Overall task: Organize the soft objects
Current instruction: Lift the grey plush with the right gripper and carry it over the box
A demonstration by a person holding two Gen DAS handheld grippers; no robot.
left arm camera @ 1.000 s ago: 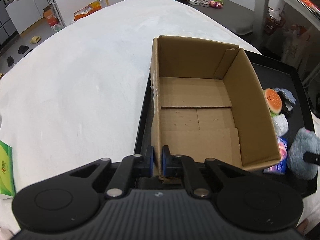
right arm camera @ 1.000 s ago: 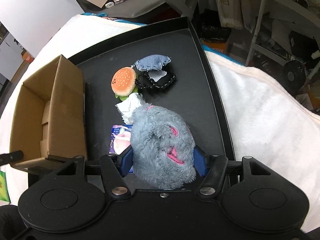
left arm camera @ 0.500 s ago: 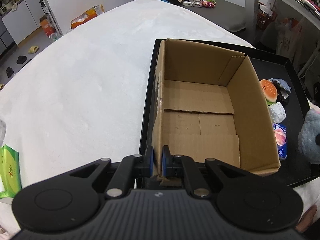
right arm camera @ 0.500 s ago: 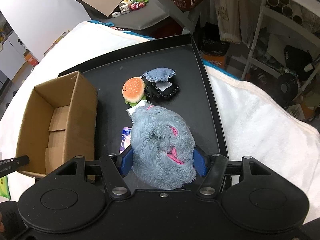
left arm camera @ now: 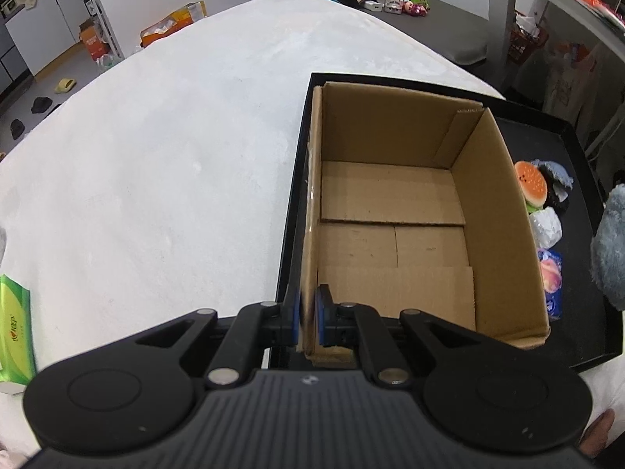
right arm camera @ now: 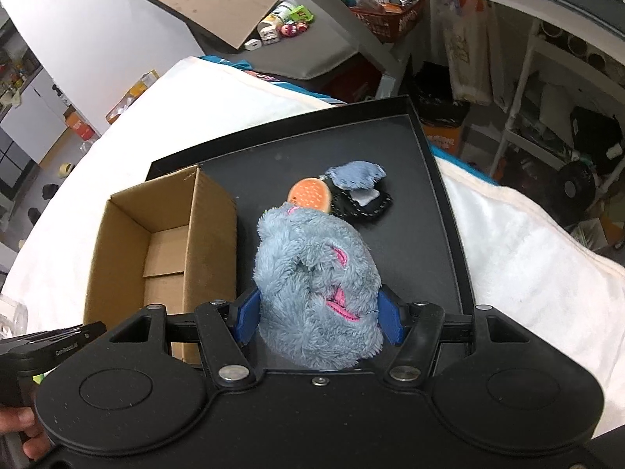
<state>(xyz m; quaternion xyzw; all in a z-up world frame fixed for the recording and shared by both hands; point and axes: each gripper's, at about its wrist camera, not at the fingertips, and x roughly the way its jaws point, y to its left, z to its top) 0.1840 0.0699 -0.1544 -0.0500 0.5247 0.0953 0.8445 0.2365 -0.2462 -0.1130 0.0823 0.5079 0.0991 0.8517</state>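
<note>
Two grippers are at work. Your left gripper (left arm camera: 308,322) is clamped on the near-left wall of the cardboard box (left arm camera: 394,219), pads on either side of the edge. Your right gripper (right arm camera: 318,318) squeezes the grey plush toy (right arm camera: 316,285) above the black tray (right arm camera: 437,203), just right of the box's open top. Beyond it lie a burger toy (right arm camera: 310,194) and dark pouches (right arm camera: 361,191); the tray's right half is bare.

No legible text — green packet (left arm camera: 13,330) print, blue packet (left arm camera: 550,285) label, both blurred
</note>
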